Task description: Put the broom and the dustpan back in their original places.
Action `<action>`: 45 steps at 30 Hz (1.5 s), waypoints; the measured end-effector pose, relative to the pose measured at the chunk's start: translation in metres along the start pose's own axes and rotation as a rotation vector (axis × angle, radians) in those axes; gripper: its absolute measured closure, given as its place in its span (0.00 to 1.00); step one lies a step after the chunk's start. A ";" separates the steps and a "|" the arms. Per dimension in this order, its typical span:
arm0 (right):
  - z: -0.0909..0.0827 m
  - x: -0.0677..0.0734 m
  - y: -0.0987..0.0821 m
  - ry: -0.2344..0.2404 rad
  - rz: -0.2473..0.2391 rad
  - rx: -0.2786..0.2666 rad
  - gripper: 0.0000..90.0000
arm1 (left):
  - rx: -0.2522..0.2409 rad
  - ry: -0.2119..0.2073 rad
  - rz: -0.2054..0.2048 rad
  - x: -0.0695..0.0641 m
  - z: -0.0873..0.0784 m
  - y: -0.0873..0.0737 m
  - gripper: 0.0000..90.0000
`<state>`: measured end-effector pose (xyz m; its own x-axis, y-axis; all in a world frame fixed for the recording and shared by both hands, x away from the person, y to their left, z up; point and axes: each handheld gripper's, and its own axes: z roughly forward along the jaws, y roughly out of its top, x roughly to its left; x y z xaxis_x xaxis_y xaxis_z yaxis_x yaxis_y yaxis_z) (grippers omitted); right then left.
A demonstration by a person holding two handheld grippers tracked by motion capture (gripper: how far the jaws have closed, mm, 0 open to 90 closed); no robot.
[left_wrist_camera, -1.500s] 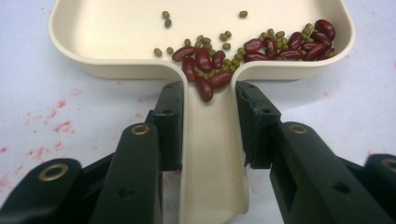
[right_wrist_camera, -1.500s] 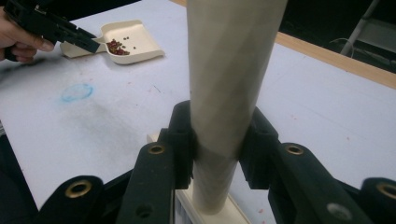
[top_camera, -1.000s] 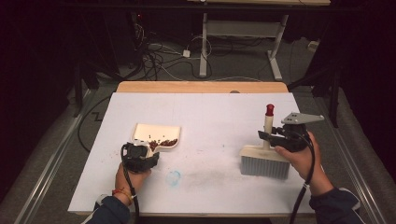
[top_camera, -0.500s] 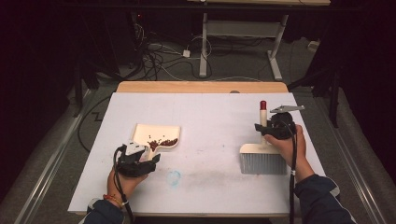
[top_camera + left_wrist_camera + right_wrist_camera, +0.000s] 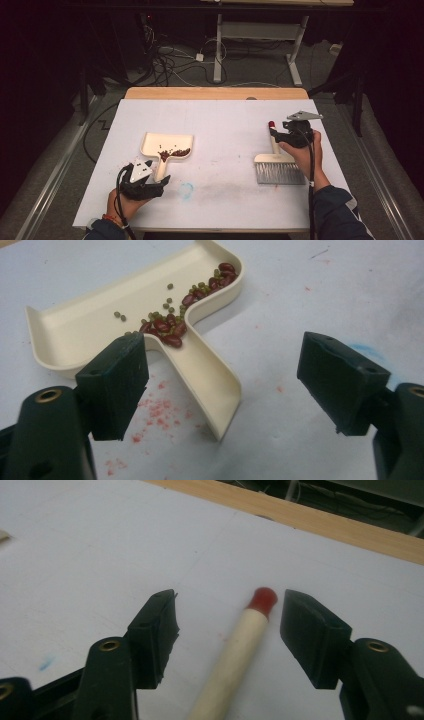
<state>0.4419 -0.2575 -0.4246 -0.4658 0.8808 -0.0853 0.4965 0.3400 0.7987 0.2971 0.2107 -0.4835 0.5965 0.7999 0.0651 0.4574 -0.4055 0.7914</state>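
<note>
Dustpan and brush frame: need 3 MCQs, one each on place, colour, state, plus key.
1. Where do the beans lie?
A. on the brush bristles
B. in the dustpan, near its handle
C. on the wooden table edge

2. What colour is the tip of the brush handle?
A. red
B. blue
C. green

3. How does the right gripper stand?
A. shut on the dustpan
B. shut with nothing in it
C. open, jaws either side of the handle

Key: B, the left gripper view shows them piled in the pan; A, the tip is red; C, gaps show beside both jaws.
</note>
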 end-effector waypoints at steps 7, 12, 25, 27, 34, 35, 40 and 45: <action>-0.007 0.001 0.003 0.017 0.008 -0.079 0.33 | 0.009 -0.017 0.056 -0.003 0.001 0.000 0.20; -0.013 0.007 0.005 0.006 0.002 -0.114 0.25 | 0.011 -0.036 0.072 -0.005 0.004 0.000 0.20; -0.031 0.023 0.010 0.003 -0.032 -0.198 0.18 | -0.007 -0.049 0.094 -0.010 0.005 0.001 0.19; -0.034 0.025 0.010 0.001 -0.042 -0.203 0.19 | -0.010 -0.049 0.101 -0.011 0.004 0.001 0.20; -0.043 0.028 0.010 0.006 -0.060 -0.211 0.20 | -0.005 -0.046 0.129 -0.015 0.005 0.001 0.19; -0.044 0.028 0.010 0.006 -0.061 -0.210 0.20 | -0.005 -0.047 0.128 -0.015 0.005 0.001 0.19; -0.048 0.030 0.009 0.003 -0.085 -0.213 0.21 | -0.010 -0.055 0.138 -0.016 0.005 0.002 0.19; -0.055 0.031 0.008 0.004 -0.094 -0.223 0.21 | -0.013 -0.047 0.137 -0.016 0.004 0.002 0.19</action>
<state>0.3913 -0.2454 -0.3884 -0.5055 0.8472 -0.1633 0.2769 0.3385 0.8993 0.2907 0.1950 -0.4854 0.6830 0.7160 0.1444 0.3615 -0.5032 0.7849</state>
